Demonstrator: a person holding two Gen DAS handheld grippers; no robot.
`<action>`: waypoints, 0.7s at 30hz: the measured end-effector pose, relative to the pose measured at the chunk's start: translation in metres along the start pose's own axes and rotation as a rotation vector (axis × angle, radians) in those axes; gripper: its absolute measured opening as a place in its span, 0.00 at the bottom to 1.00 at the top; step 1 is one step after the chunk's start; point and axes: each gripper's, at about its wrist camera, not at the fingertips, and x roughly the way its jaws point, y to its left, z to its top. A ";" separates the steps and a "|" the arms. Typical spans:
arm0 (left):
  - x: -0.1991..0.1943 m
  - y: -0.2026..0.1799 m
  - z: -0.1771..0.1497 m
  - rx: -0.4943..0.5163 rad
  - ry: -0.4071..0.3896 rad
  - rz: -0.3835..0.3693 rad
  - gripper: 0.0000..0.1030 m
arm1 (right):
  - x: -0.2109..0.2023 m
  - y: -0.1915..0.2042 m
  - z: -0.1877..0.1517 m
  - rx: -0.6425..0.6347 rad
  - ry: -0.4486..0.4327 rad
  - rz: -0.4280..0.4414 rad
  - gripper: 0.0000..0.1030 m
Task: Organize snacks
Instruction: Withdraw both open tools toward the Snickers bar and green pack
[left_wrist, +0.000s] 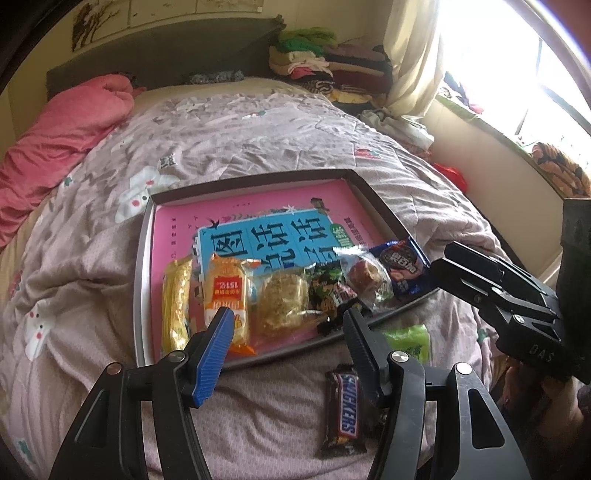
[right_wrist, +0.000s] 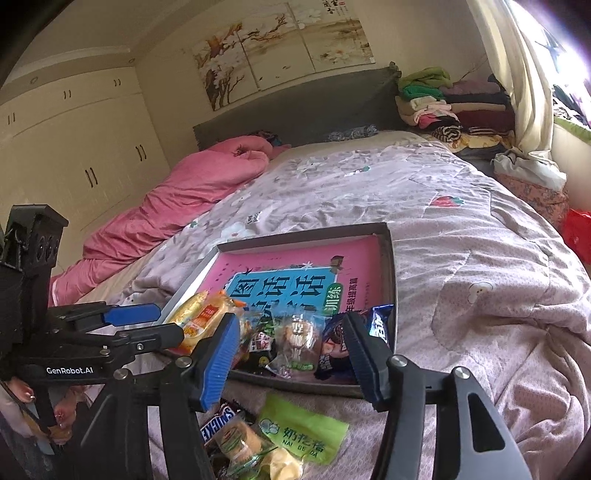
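A shallow dark tray (left_wrist: 144, 258) lies on the bed with a pink book (left_wrist: 258, 221) as its floor; it also shows in the right wrist view (right_wrist: 391, 258). Several snacks lie in a row along its near edge: a yellow pack (left_wrist: 176, 299), an orange pack (left_wrist: 225, 291), a round cake (left_wrist: 282, 302), a blue Oreo pack (left_wrist: 402, 269). A Snickers bar (left_wrist: 343, 410) and a green pack (left_wrist: 410, 341) lie on the quilt outside it. My left gripper (left_wrist: 288, 334) is open and empty above the tray's near edge. My right gripper (right_wrist: 291, 343) is open and empty over the snacks; the green pack (right_wrist: 303, 432) lies below it.
A pink duvet (left_wrist: 62, 133) lies at the bed's left. Folded clothes (left_wrist: 332, 70) are piled at the headboard's right. A curtain and window stand at the right. The right gripper's body (left_wrist: 517, 306) sits to the right of the tray in the left wrist view.
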 end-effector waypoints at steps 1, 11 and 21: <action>0.000 0.000 -0.002 0.002 0.004 0.000 0.61 | 0.001 0.000 -0.001 -0.003 0.007 0.002 0.57; 0.001 0.004 -0.018 -0.001 0.045 -0.002 0.61 | -0.004 0.004 -0.005 -0.023 0.024 0.014 0.57; -0.001 -0.003 -0.027 0.026 0.062 -0.007 0.61 | -0.006 0.018 -0.020 -0.108 0.073 0.025 0.57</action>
